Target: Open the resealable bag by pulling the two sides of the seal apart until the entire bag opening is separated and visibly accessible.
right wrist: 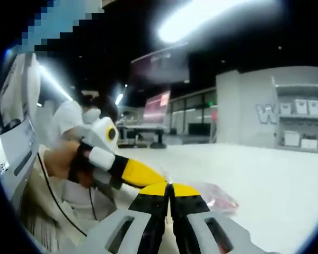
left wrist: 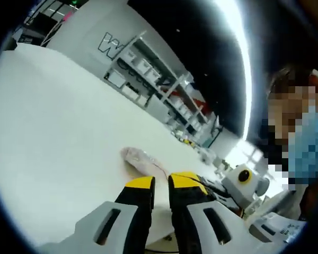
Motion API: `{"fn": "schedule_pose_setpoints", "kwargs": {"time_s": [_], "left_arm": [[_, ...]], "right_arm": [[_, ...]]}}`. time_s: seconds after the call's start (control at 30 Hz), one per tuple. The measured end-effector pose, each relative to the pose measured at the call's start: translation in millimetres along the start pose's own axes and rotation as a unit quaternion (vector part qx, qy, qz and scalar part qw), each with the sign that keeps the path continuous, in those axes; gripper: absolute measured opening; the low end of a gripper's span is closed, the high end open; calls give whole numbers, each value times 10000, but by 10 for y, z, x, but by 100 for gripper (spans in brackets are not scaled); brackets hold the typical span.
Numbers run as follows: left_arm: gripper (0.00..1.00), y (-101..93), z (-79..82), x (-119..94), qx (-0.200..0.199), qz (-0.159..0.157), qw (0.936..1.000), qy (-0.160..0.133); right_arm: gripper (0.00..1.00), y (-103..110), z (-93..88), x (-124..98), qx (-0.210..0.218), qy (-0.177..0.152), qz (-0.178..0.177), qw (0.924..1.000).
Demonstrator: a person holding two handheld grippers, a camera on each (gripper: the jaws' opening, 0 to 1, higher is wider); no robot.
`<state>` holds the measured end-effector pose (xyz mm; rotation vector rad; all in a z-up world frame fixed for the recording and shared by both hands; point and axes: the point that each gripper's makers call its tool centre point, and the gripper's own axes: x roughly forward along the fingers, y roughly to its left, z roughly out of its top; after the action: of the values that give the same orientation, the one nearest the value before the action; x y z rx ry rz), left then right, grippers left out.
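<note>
Apparently the pull itself is in hand: the left gripper [left wrist: 161, 182] and right gripper [right wrist: 169, 189] meet tip to tip at the near edge of the bag [left wrist: 140, 159], which lies on the white table [left wrist: 53, 132]. Each pair of jaws looks clenched on the seal's rim. Next, draw them apart evenly. At two o'clock on the far wall [right wrist: 244, 111], a large "W" reads.

Big outlined "W" on grey wall [right wrist: 266, 113] behind shelves; rest of lettering cut off.
</note>
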<state>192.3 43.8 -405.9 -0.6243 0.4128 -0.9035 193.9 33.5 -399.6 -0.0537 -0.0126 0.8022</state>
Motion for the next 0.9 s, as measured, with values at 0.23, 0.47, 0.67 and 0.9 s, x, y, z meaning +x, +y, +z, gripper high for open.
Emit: {"fn": "schedule_pose_setpoints", "kwargs": {"time_s": [0.23, 0.47, 0.67, 0.9], "left_arm": [[11, -83, 12, 21, -197, -68, 9998, -72], [7, -134, 1, 42, -391, -135, 9991, -88], [2, -199, 10, 28, -804, -323, 9961, -179], [1, -285, 41, 48, -1024, -386, 9937, -260]], "right_arm": [[0, 8, -8, 3, 3, 17, 39, 10000], [0, 21, -23, 7, -22, 46, 70, 10000], [0, 23, -38, 17, -35, 78, 80, 9999], [0, 24, -57, 26, -50, 124, 82, 9999]]}}
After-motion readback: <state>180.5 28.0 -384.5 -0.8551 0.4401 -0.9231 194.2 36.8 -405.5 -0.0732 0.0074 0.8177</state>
